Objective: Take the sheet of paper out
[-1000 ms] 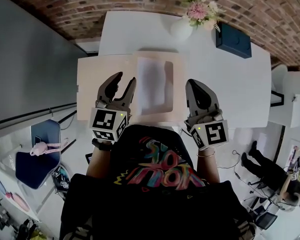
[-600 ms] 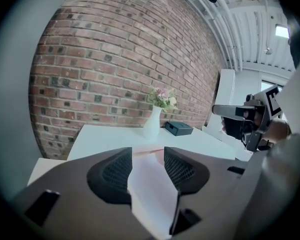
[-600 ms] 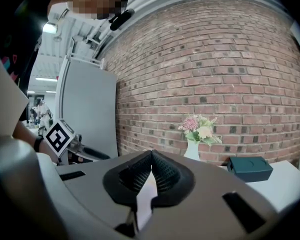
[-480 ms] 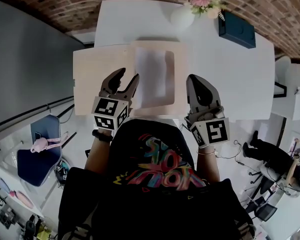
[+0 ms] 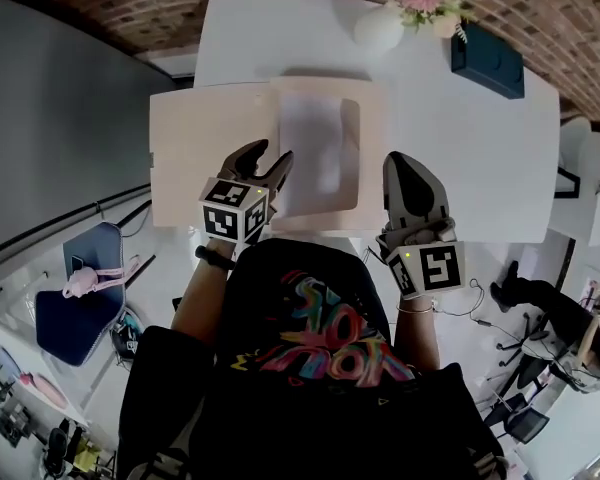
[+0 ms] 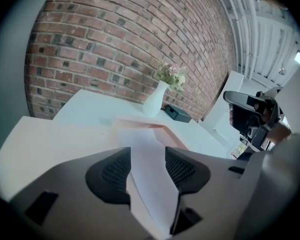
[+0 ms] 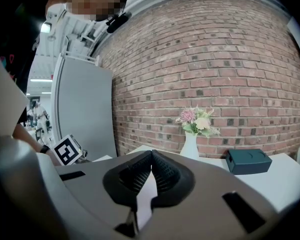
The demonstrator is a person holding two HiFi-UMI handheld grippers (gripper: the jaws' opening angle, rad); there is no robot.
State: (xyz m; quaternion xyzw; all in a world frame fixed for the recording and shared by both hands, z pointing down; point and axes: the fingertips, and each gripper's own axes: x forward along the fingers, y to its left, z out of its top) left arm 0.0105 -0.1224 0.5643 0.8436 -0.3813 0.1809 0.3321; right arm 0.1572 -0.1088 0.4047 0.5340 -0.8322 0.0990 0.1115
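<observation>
Now | left gripper (image 5: 269, 155) nearest, jaws just opened wide, sheet of paper (image 5: 315, 153) showing in their gap, unpinched | sheet runs lengthwise away | right gripper (image 5: 396, 161) closed, empty

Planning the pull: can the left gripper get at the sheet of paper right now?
Probably yes. The left gripper has just been opening its jaws, which stand apart with the sheet of paper between them, unpinched; nothing in the open folder covers it.

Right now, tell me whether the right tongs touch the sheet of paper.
Apart. In the head view the shut right tongs sit beside the folder, whose rim separates them from the sheet of paper.
</observation>
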